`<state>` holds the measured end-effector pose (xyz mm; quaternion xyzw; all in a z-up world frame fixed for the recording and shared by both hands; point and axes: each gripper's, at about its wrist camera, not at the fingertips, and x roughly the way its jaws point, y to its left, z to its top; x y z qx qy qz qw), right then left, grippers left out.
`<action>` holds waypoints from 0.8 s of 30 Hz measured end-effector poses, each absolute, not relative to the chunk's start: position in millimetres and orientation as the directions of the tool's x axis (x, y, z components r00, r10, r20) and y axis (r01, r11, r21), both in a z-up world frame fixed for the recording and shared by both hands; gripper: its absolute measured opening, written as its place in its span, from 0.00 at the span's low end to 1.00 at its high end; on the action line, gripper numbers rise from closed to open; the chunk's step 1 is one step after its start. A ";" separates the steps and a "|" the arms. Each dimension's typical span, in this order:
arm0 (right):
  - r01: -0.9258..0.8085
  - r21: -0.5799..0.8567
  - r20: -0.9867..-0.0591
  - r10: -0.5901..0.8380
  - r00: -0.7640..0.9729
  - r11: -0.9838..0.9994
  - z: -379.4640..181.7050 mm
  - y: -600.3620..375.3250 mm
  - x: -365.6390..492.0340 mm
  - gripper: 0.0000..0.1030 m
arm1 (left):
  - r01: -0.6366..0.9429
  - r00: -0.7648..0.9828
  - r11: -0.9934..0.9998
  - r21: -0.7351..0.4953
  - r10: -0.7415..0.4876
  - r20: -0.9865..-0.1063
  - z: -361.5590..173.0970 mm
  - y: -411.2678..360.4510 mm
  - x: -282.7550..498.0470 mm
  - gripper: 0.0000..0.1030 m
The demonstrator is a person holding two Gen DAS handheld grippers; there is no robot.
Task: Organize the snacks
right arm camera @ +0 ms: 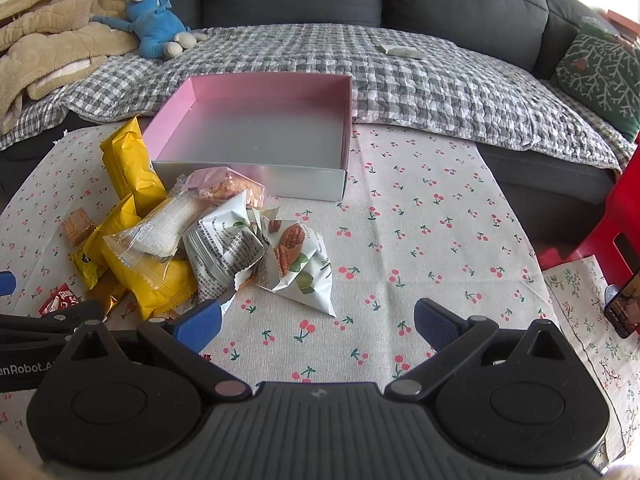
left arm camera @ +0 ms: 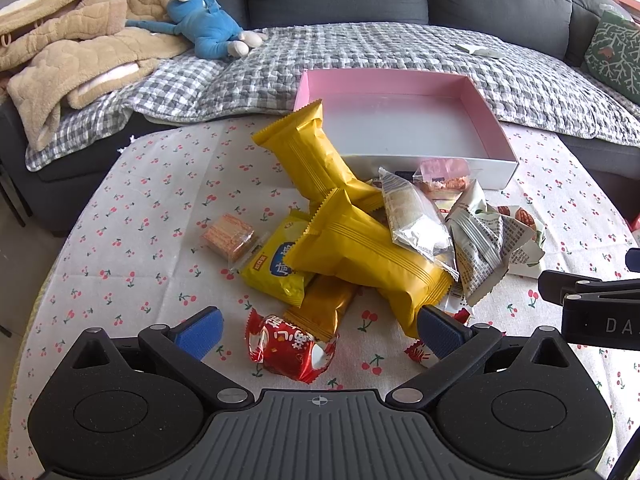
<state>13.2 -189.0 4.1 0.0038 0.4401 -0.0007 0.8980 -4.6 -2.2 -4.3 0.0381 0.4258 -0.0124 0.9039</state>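
Snacks [left arm camera: 360, 240] all piled on worktop, pink box [left arm camera: 400, 128] at 12 o'clock empty, both grippers' fingers wide apart, holding nothing.

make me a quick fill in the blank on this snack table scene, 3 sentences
1. The inner walls of the open box are coloured ____.
2. The soft toy lying on the sofa is coloured ____.
3. The tablecloth is printed with small red ____.

Missing words: pink; blue; cherries
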 end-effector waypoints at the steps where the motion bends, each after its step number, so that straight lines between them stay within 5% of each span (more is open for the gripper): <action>1: 0.005 0.006 -0.790 0.002 0.612 1.000 4.0 -189.0 13.3 1.00 | 0.055 0.637 0.997 0.058 0.010 -0.771 -4.3 -2.3 -4.6 1.00; 24: 0.000 -0.004 -0.786 -0.003 0.618 1.000 5.7 -194.5 16.5 1.00 | 0.108 0.678 0.987 0.119 0.014 -0.735 -1.9 -2.9 -2.3 1.00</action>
